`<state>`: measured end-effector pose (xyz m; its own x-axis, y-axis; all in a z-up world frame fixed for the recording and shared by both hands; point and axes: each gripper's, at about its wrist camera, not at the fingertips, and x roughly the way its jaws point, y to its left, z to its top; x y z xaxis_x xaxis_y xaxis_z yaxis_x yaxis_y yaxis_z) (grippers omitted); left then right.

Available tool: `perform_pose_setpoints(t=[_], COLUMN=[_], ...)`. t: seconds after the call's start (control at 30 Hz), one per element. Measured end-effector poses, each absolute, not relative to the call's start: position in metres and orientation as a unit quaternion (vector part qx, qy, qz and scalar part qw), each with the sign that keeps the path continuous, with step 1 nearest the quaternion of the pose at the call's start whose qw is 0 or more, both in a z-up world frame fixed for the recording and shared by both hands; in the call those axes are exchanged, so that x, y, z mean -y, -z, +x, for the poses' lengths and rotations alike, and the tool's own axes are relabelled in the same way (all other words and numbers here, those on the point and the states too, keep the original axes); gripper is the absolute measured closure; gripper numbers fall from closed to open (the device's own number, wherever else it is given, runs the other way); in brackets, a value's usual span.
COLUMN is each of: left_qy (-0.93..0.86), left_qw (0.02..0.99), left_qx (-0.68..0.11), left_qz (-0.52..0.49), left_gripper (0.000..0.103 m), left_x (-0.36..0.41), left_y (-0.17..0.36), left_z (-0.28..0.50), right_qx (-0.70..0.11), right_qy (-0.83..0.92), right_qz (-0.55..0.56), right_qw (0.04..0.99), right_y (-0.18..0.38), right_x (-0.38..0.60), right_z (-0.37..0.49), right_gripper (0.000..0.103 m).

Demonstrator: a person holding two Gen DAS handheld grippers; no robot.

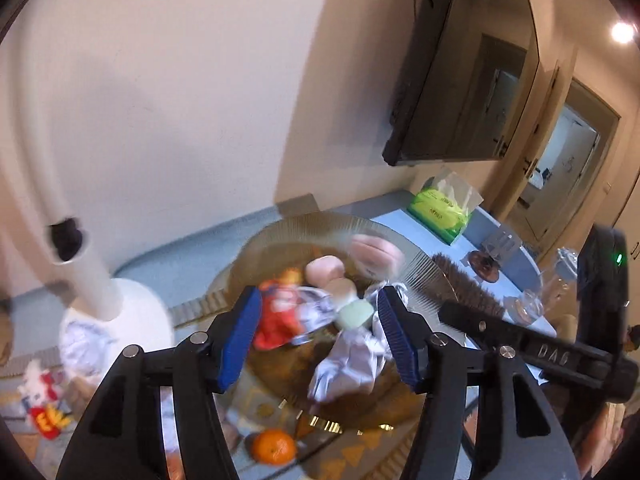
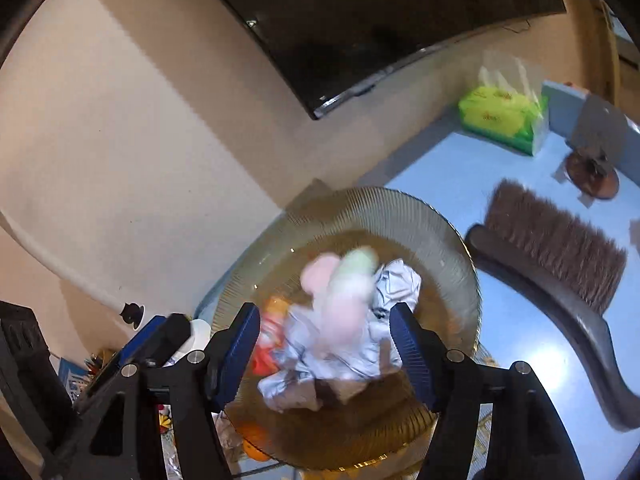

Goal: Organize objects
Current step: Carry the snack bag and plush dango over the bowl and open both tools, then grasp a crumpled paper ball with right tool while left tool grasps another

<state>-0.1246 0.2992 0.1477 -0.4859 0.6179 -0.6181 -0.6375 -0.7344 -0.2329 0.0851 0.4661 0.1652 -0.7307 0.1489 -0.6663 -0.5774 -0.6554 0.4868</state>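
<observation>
A ribbed amber glass bowl [image 1: 424, 268] [image 2: 440, 236] holds pink and pale green marshmallow-like sweets [image 1: 326, 268] [image 2: 344, 292], a red snack packet [image 1: 276, 316] [image 2: 266, 356] and crumpled silver wrappers [image 1: 352, 356] [image 2: 316, 356]. My left gripper [image 1: 316, 340] is open above the bowl, jaws wide either side of the contents. My right gripper [image 2: 326, 356] is open above the same bowl, nothing between its pads. The right gripper's body [image 1: 532, 348] shows in the left wrist view. An orange [image 1: 274, 446] lies below the bowl's near rim.
A brown hand brush [image 2: 552, 240] lies right of the bowl on the blue table [image 2: 460, 168]. A green tissue pack [image 2: 504, 120] and a small brown stand [image 2: 592, 174] sit further back. A white lamp base [image 1: 120, 316] stands left. A TV [image 2: 360, 20] hangs on the wall.
</observation>
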Motion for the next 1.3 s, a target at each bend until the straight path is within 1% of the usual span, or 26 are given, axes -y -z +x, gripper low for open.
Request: perform_pose_setpoints(t=[0.1, 0.2, 0.23, 0.27, 0.3, 0.33, 0.4, 0.43, 0.5, 0.53, 0.6, 0.63, 0.73, 0.83, 0.9, 0.93, 1.3], left_qy=[-0.875, -0.890, -0.896, -0.903, -0.910, -0.916, -0.931, -0.935, -0.934, -0.931, -0.927, -0.926, -0.930, -0.933, -0.935, -0.932, -0.930], left_qw=[0.362, 0.348, 0.340, 0.324, 0.312, 0.296, 0.246, 0.224, 0.180, 0.164, 0.132, 0.121, 0.103, 0.091, 0.099, 0.102, 0.101], left_qx=[-0.014, -0.013, -0.015, -0.017, -0.014, -0.008, 0.010, 0.018, 0.037, 0.044, 0.048, 0.053, 0.064, 0.021, 0.005, 0.001, 0.006], left_qz=[-0.322, -0.293, -0.286, -0.280, -0.274, -0.269, -0.269, -0.276, -0.307, -0.324, -0.349, -0.354, -0.346, -0.347, -0.341, -0.349, -0.353], left_gripper=[0.045, 0.043, 0.033, 0.026, 0.014, 0.006, 0.000, 0.000, 0.001, 0.001, 0.002, 0.002, 0.002, 0.001, 0.001, 0.001, 0.001], left_x=[-0.256, -0.203, -0.186, -0.166, -0.150, -0.130, -0.088, -0.075, -0.044, -0.034, -0.022, -0.019, -0.019, -0.032, -0.039, -0.040, -0.039], left_y=[-0.171, -0.193, -0.198, -0.203, -0.206, -0.206, -0.192, -0.182, -0.143, -0.122, -0.082, -0.065, -0.030, -0.030, -0.030, -0.028, -0.025], left_z=[-0.097, -0.063, -0.052, -0.039, -0.029, -0.018, 0.001, 0.003, 0.007, 0.005, 0.004, 0.006, 0.017, 0.022, 0.024, 0.023, 0.024], right_qx=[-0.341, -0.294, -0.274, -0.250, -0.232, -0.216, -0.197, -0.195, -0.185, -0.166, -0.168, -0.176, -0.165, -0.162, -0.167, -0.169, -0.166], right_qy=[-0.868, -0.886, -0.894, -0.902, -0.907, -0.911, -0.915, -0.918, -0.927, -0.929, -0.923, -0.921, -0.921, -0.922, -0.918, -0.918, -0.921], right_qz=[-0.306, -0.320, -0.324, -0.329, -0.334, -0.337, -0.343, -0.342, -0.325, -0.327, -0.344, -0.345, -0.350, -0.345, -0.355, -0.353, -0.350], right_qw=[0.191, 0.159, 0.143, 0.126, 0.113, 0.099, 0.076, 0.053, 0.029, 0.041, 0.038, 0.028, 0.052, 0.067, 0.067, 0.066, 0.042], right_y=[-0.166, -0.170, -0.171, -0.171, -0.169, -0.166, -0.153, -0.143, -0.128, -0.119, -0.099, -0.091, -0.074, -0.076, -0.072, -0.073, -0.075], right_x=[-0.444, -0.400, -0.382, -0.360, -0.343, -0.327, -0.301, -0.286, -0.272, -0.263, -0.254, -0.253, -0.247, -0.251, -0.254, -0.256, -0.257], right_z=[0.099, 0.113, 0.117, 0.122, 0.125, 0.128, 0.131, 0.133, 0.135, 0.133, 0.126, 0.124, 0.123, 0.123, 0.119, 0.118, 0.119], right_gripper=[0.037, 0.037, 0.037, 0.037, 0.037, 0.037, 0.037, 0.037, 0.037, 0.037, 0.037, 0.037, 0.037, 0.035, 0.021, 0.019, 0.017])
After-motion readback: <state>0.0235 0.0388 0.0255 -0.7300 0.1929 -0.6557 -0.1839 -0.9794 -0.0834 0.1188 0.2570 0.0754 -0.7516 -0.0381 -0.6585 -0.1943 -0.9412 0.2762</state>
